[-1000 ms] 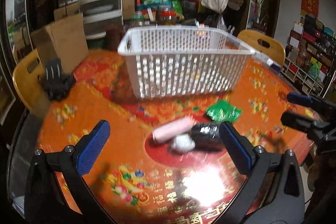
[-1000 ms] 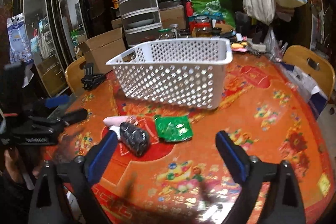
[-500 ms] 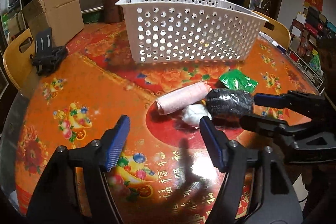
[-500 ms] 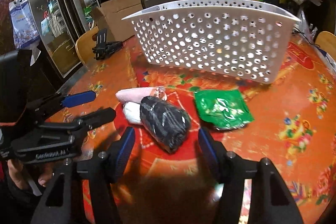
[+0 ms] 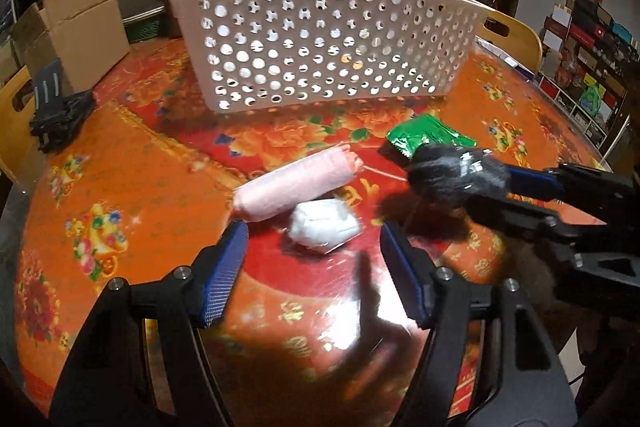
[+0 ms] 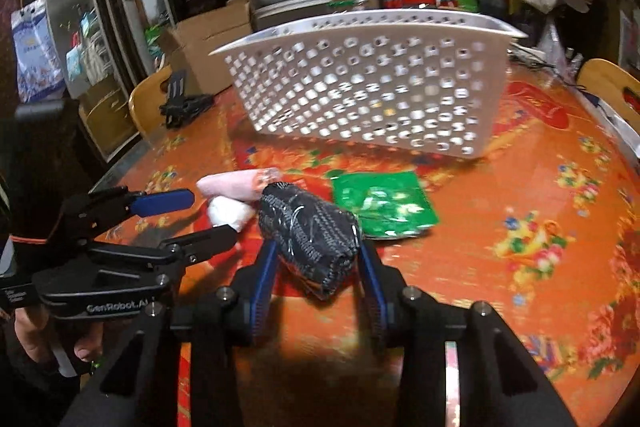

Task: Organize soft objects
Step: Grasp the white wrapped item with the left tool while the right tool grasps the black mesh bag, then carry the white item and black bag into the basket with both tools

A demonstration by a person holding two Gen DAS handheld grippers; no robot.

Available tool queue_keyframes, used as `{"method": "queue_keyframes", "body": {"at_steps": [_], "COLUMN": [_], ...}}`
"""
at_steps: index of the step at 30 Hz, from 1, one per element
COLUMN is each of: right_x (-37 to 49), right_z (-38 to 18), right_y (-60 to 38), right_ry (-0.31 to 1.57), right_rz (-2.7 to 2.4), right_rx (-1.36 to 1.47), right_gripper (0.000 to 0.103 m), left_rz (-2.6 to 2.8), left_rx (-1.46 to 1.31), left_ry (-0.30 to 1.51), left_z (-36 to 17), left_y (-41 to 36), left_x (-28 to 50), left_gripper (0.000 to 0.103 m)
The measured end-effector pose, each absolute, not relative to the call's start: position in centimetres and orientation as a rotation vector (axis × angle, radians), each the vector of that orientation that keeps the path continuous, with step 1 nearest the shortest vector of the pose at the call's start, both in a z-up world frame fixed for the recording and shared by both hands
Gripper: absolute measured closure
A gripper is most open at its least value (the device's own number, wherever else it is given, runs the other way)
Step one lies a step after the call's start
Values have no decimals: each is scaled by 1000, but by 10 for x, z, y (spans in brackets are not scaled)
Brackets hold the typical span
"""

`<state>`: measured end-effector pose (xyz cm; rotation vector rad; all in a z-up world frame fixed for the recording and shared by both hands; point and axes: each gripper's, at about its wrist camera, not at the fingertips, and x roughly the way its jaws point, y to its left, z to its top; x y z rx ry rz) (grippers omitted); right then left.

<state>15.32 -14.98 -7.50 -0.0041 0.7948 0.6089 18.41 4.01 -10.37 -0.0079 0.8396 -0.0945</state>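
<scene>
My right gripper (image 6: 318, 261) is shut on a black knitted roll (image 6: 308, 231) and holds it a little above the table; the roll also shows in the left wrist view (image 5: 456, 169). My left gripper (image 5: 314, 247) is open, its fingers either side of a small white wrapped bundle (image 5: 322, 223) that lies on the table. A pink roll (image 5: 292, 187) lies just behind the bundle. A green foil packet (image 5: 426, 135) lies flat to the right. The white perforated basket (image 5: 320, 43) stands behind them, seemingly empty.
The round table (image 5: 120, 187) has a glossy red-orange cloth. A black clip-like object (image 5: 56, 115) lies at its far left edge. Wooden chairs (image 6: 612, 87) stand around it. Cardboard boxes (image 5: 76, 27), drawers and bags crowd the space behind.
My right gripper has closed on the black roll and lifted it off the table. My left gripper has moved forward so the white bundle sits between its open fingers.
</scene>
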Motion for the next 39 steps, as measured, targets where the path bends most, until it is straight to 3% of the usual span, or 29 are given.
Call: {"method": "queue_keyframes", "body": {"at_steps": [4,6,8,27,39], "right_x": [155,154,153,138,122], "right_z": [-74,-73,-73,-72,-25], "right_y": [-163,-165,-165,-174,-200], "right_ry": [781,773,769,719,623], "right_rz": [613,623,632,595,511], "right_rx": [40,47,53,53,26], "right_gripper": [63,63,63,63,63], "left_rz": [-75,-67,-67,-43,-39], "left_rx": [-3,-5,-12,-71,-62], "left_ry": [851,846,858,717,643], "left_z": [-107,-107,-109,-88,-55], "left_y": [33,32,33,59,66], "left_x": [192,193,196,152,139], "left_gripper": [37,44,64,66,66]}}
